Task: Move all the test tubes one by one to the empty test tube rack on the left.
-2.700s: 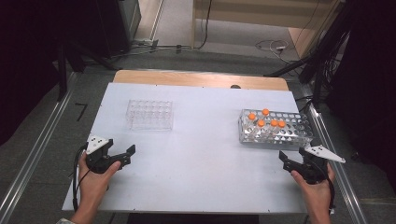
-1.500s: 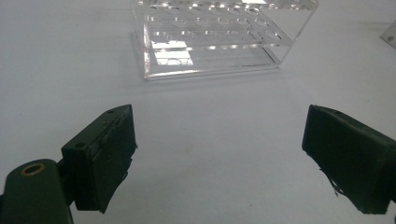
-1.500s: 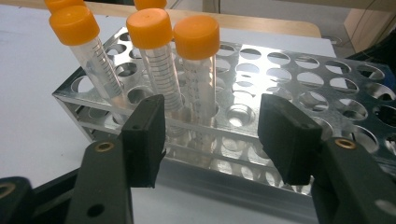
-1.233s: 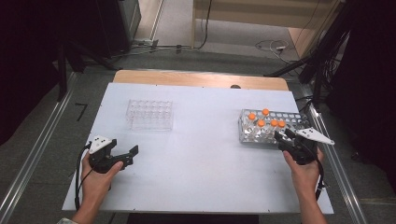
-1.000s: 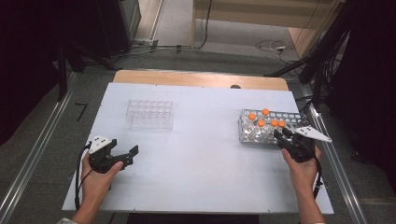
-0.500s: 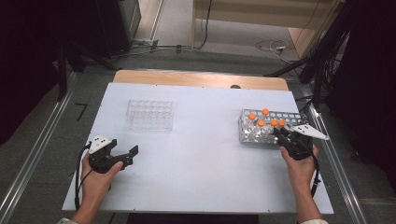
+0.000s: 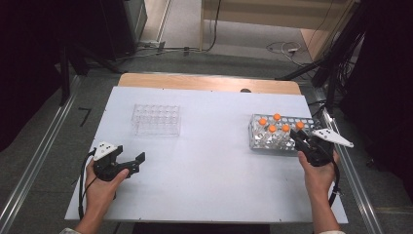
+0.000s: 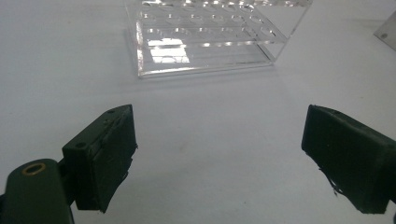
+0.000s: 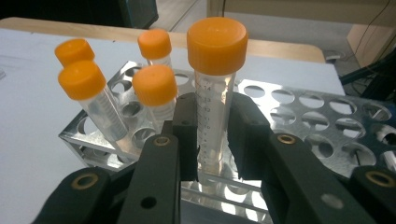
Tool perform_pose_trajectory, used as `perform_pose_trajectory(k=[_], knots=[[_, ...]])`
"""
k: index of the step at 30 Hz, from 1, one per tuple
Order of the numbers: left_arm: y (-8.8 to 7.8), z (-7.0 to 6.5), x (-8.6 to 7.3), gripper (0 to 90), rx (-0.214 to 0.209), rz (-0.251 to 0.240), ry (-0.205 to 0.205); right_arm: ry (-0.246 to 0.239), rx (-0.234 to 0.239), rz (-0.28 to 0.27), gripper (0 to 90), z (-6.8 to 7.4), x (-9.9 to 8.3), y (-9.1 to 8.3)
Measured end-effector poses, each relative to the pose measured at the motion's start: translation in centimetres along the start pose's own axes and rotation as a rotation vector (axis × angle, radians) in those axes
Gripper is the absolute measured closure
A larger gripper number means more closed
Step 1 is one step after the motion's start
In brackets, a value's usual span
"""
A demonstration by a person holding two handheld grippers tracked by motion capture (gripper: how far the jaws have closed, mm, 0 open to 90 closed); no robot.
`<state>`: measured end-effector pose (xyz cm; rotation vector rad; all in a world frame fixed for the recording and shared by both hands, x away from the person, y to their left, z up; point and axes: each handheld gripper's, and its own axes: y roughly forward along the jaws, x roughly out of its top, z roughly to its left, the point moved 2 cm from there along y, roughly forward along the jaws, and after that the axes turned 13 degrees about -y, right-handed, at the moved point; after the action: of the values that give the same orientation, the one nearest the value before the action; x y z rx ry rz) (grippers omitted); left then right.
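A metal rack [image 7: 258,143] at the table's right holds several clear tubes with orange caps [image 7: 272,128]. My right gripper [image 7: 298,138] is at the rack's near right side, shut on one upright tube [image 9: 215,93] that stands in the rack [image 9: 327,116]; both pads press its clear body below the cap. Other capped tubes [image 9: 88,88] stand to its left. My left gripper [image 7: 131,153] rests at the front left, open with nothing between its jaws [image 8: 219,158]. An empty clear plastic rack [image 7: 157,119] stands beyond it [image 8: 210,37].
The white table top [image 7: 209,161] has a wooden strip [image 7: 209,82] along its far edge. Metal rails run along both sides of the table. Dark equipment and cables stand on the floor behind.
My right hand moved from the front right edge up to the metal rack, and its jaws closed around a capped tube. The left hand stayed where it was.
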<state>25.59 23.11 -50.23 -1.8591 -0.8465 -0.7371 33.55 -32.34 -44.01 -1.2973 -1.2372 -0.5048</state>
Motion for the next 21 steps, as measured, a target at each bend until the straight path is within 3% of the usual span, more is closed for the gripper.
perform_pose_trajectory(k=[11,21], knots=[[0.1,-1.1,0.1,11.3,-0.031,0.012,0.020,-0.004,0.009,-0.054,72.0,0.0,1.0,-2.8],[0.0,-2.9,0.6,11.3,-0.080,0.004,0.038,-0.036,0.086,-0.048,72.3,2.1,1.1,-4.1]])
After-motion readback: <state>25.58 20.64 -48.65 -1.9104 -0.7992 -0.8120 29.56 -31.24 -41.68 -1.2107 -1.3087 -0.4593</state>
